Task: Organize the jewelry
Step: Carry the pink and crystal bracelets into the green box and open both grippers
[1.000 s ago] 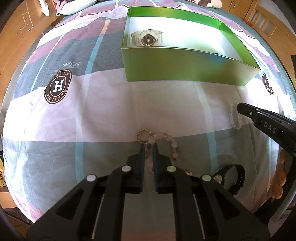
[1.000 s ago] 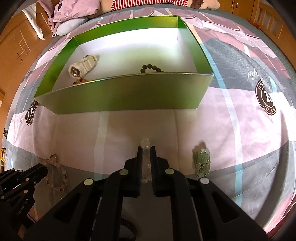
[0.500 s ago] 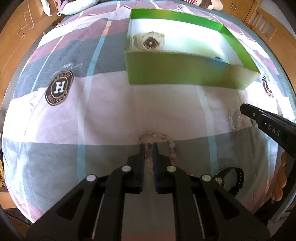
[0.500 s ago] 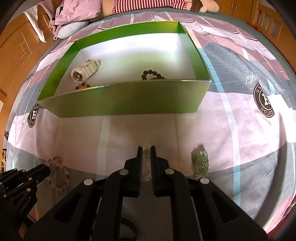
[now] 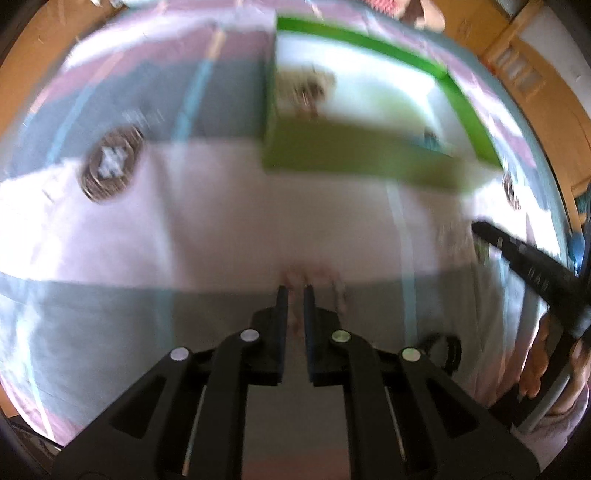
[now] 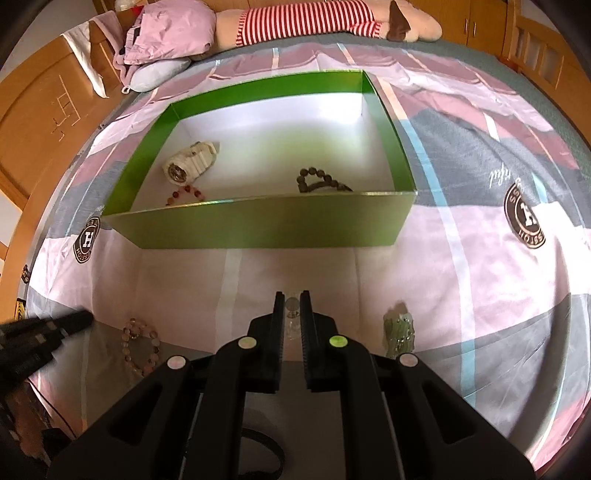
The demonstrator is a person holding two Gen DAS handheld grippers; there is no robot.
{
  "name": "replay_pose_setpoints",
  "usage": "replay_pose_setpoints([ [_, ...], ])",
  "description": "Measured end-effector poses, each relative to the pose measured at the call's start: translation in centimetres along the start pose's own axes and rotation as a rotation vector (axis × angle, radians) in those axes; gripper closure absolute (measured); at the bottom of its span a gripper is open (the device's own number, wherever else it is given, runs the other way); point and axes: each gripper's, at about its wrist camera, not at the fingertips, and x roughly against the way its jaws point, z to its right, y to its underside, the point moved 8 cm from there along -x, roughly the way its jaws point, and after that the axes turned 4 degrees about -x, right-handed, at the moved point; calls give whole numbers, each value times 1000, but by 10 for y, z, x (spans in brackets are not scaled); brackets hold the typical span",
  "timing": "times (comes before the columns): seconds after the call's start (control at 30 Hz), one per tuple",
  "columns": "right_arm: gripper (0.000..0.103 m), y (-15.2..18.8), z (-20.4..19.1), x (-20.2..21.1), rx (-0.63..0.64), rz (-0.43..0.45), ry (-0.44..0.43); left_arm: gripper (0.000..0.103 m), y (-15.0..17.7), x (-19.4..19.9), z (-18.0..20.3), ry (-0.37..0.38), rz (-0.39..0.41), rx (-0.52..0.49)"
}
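On the patterned bedspread, my right gripper (image 6: pixel 291 295) is shut on a clear bead bracelet (image 6: pixel 291 306) that shows between its fingers. My left gripper (image 5: pixel 293 290) is shut, and its own view is blurred by motion. A pink bead bracelet (image 6: pixel 140 347) lies as a flat loop on the bed, slightly right of the left gripper's tip (image 6: pixel 83 319) and apart from it. In the left wrist view the pink bracelet (image 5: pixel 325 275) is a smear just beyond the fingertips. The green box (image 6: pixel 258 225) ahead holds a white watch (image 6: pixel 188 168), a dark bead bracelet (image 6: pixel 321 181) and a red bead bracelet (image 6: pixel 184 194).
A pale green bracelet (image 6: pixel 399 328) lies right of my right gripper. A black watch (image 5: pixel 443 350) lies near the bed's front edge. A pillow (image 6: pixel 159 74) and a striped plush toy (image 6: pixel 306 22) lie at the far end. Wooden furniture borders the bed.
The left gripper has swung, blurring its view, and its tip has drawn left, off the pink bracelet, which stays on the bed. The right gripper keeps the clear beads.
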Motion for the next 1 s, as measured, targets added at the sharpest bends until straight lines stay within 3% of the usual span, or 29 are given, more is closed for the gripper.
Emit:
replay_pose_setpoints([
  [0.07, 93, 1, 1, -3, -6, -17, -6, 93, 6, -11, 0, -45, -38, -14],
  [0.1, 93, 2, 0, -4, -5, -24, -8, 87, 7, -14, -1, -61, -44, -19],
  [0.2, 93, 4, -1, -6, 4, -28, -6, 76, 10, -24, 1, -62, -73, -21],
  [0.43, 93, 5, -2, -8, 8, -41, -6, 76, 9, -37, 6, -123, -72, -50],
  [0.5, 93, 6, -1, -9, 10, -43, -4, 88, 9, -37, 5, -134, -64, -46],
  [0.6, 93, 6, -1, -11, 10, -49, -1, 95, 6, -33, 4, -136, -43, -30],
  [1.0, 93, 2, -5, -2, 10, -7, -31, 96, -12, 25, 8, -92, 185, -32],
])
